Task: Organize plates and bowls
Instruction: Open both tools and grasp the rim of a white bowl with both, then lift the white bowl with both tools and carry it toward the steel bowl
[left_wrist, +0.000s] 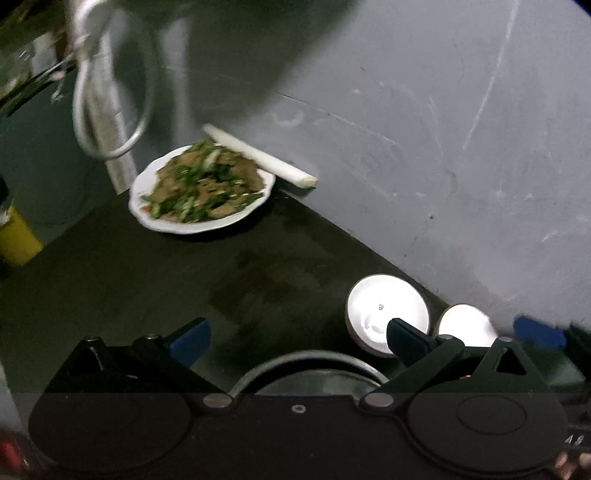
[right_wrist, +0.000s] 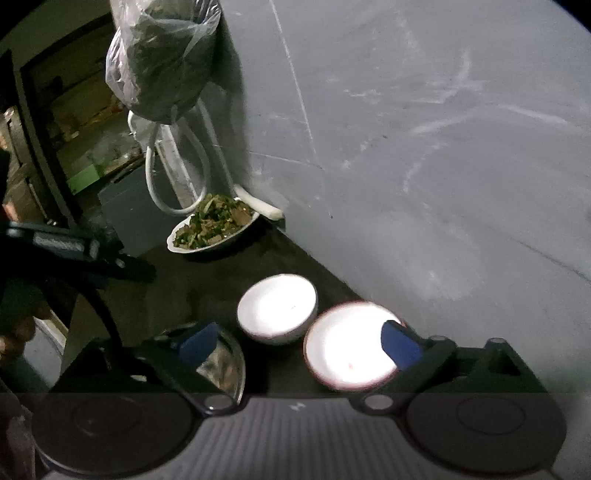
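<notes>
A white plate of green stir-fry (left_wrist: 201, 188) sits on the dark counter by the grey wall; it also shows in the right wrist view (right_wrist: 212, 227). Two empty white bowls stand side by side near the wall: one (left_wrist: 386, 308) (right_wrist: 277, 306) and a red-rimmed one (left_wrist: 467, 325) (right_wrist: 349, 345). A metal bowl (left_wrist: 308, 373) (right_wrist: 225, 363) lies just below my left gripper (left_wrist: 299, 338), which is open and empty. My right gripper (right_wrist: 299, 343) is open, its right finger over the red-rimmed bowl.
A white leek stalk (left_wrist: 258, 155) lies against the wall behind the plate. A hose loop (left_wrist: 110, 92) and a plastic bag of greens (right_wrist: 162, 55) hang at the back. A yellow bottle (left_wrist: 18, 236) stands at the left. The counter (left_wrist: 147, 295) is dark.
</notes>
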